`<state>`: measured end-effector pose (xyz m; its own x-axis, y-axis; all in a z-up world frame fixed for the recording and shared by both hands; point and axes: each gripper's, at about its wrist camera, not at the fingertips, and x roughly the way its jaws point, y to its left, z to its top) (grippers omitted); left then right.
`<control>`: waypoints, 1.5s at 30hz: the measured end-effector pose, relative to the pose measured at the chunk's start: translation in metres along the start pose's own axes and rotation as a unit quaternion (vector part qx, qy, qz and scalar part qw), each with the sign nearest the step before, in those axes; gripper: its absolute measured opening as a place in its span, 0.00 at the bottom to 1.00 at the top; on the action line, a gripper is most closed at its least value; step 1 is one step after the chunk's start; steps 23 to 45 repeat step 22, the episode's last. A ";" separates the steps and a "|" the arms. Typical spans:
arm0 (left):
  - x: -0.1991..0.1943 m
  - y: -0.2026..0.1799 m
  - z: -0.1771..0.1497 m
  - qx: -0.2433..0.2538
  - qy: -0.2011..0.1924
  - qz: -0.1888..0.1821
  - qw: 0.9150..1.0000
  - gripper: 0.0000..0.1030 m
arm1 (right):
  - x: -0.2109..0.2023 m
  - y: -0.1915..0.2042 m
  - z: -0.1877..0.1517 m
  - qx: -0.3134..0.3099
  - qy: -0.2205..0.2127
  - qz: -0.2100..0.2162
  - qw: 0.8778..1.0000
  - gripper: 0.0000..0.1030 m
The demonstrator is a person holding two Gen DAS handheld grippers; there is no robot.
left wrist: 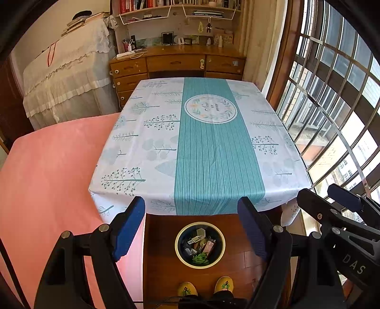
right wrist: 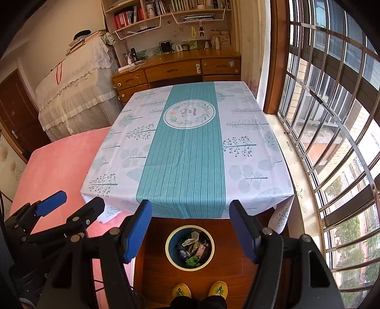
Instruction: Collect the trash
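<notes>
Trash bin contents too small and jumbled to identify, apart from a green scrap; script in the tablecloth medallion unreadable; person cut off by the lower edge, only yellow slippers and dark trouser hems visible; book spines on the shelf illegible.

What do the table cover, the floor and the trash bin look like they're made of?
Table cover: likely wipeable plastic or oilcloth, smooth with printed pattern and soft sheen. Floor: glossy reddish wood planks, seams visible. Trash bin: probably plastic, with a cream rim and a dark inside; hard to confirm.
</notes>
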<state>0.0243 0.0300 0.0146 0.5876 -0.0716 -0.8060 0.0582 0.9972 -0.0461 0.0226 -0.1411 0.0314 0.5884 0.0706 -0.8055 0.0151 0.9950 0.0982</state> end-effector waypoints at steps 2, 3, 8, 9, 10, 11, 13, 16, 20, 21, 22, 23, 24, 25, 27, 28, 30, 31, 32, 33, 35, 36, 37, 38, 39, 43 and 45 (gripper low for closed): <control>0.000 0.000 0.000 0.000 0.000 0.000 1.000 0.76 | 0.001 0.000 0.000 0.000 0.000 0.000 1.000 0.66; 0.000 -0.001 0.000 0.000 0.000 0.001 1.000 0.76 | 0.001 0.000 0.001 0.000 0.000 0.001 1.000 0.66; 0.000 -0.002 0.000 0.000 0.000 0.001 1.000 0.76 | 0.000 -0.002 0.000 0.001 0.000 0.001 1.000 0.66; 0.000 -0.001 0.000 0.000 0.000 0.001 1.000 0.76 | 0.000 -0.002 0.000 0.001 0.001 0.001 1.000 0.66; 0.000 -0.001 0.000 0.001 0.000 0.001 1.000 0.76 | 0.000 -0.002 0.000 0.001 0.001 0.002 1.000 0.66; 0.000 -0.002 0.000 0.001 0.000 0.002 1.000 0.76 | 0.000 -0.002 0.000 0.001 0.001 0.002 1.000 0.66; 0.000 -0.002 0.000 0.003 0.001 0.002 1.000 0.76 | 0.000 -0.003 0.000 0.002 0.001 0.001 1.000 0.66; -0.001 -0.002 0.000 0.002 0.000 0.002 1.000 0.76 | 0.000 -0.003 0.000 0.002 0.001 0.002 1.000 0.66; -0.001 -0.004 -0.001 0.003 -0.002 0.004 1.000 0.76 | -0.001 -0.003 -0.001 0.001 0.001 0.003 1.000 0.66; -0.001 -0.005 -0.001 0.003 -0.002 0.005 1.000 0.76 | -0.002 -0.003 -0.001 0.001 0.001 0.004 1.000 0.66; -0.001 -0.006 -0.001 0.003 -0.002 0.005 1.000 0.76 | -0.003 -0.004 -0.001 0.000 0.001 0.005 1.000 0.66; -0.001 -0.006 -0.001 0.003 -0.002 0.005 1.000 0.76 | -0.003 -0.004 -0.001 0.000 0.001 0.005 1.000 0.66; -0.001 -0.006 -0.001 0.003 -0.002 0.005 1.000 0.76 | -0.003 -0.004 -0.001 0.000 0.001 0.005 1.000 0.66; -0.001 -0.006 -0.001 0.003 -0.002 0.005 1.000 0.76 | -0.003 -0.004 -0.001 0.000 0.001 0.005 1.000 0.66; -0.001 -0.006 -0.001 0.003 -0.002 0.005 1.000 0.76 | -0.003 -0.004 -0.001 0.000 0.001 0.005 1.000 0.66; -0.001 -0.006 -0.001 0.003 -0.002 0.005 1.000 0.76 | -0.003 -0.004 -0.001 0.000 0.001 0.005 1.000 0.66; -0.001 -0.006 -0.001 0.003 -0.002 0.005 1.000 0.76 | -0.003 -0.004 -0.001 0.000 0.001 0.005 1.000 0.66; -0.001 -0.006 -0.001 0.003 -0.002 0.005 1.000 0.76 | -0.003 -0.004 -0.001 0.000 0.001 0.005 1.000 0.66; -0.001 -0.006 -0.001 0.003 -0.002 0.005 1.000 0.76 | -0.003 -0.004 -0.001 0.000 0.001 0.005 1.000 0.66; -0.001 -0.006 -0.001 0.003 -0.002 0.005 1.000 0.76 | -0.003 -0.004 -0.001 0.000 0.001 0.005 1.000 0.66; -0.001 -0.006 -0.001 0.003 -0.002 0.005 1.000 0.76 | -0.003 -0.004 -0.001 0.000 0.001 0.005 1.000 0.66; -0.001 -0.006 -0.001 0.003 -0.002 0.005 1.000 0.76 | -0.003 -0.004 -0.001 0.000 0.001 0.005 1.000 0.66; -0.001 -0.006 -0.001 0.003 -0.002 0.005 1.000 0.76 | -0.003 -0.004 -0.001 0.000 0.001 0.005 1.000 0.66; -0.001 -0.006 -0.001 0.003 -0.002 0.005 1.000 0.76 | -0.003 -0.004 -0.001 0.000 0.001 0.005 1.000 0.66; -0.001 -0.006 -0.001 0.003 -0.002 0.005 1.000 0.76 | -0.003 -0.004 -0.001 0.000 0.001 0.005 1.000 0.66; -0.001 -0.006 -0.001 0.003 -0.002 0.005 1.000 0.76 | -0.003 -0.004 -0.001 0.000 0.001 0.005 1.000 0.66; -0.001 -0.006 -0.001 0.003 -0.002 0.005 1.000 0.76 | -0.003 -0.004 -0.001 0.000 0.001 0.005 1.000 0.66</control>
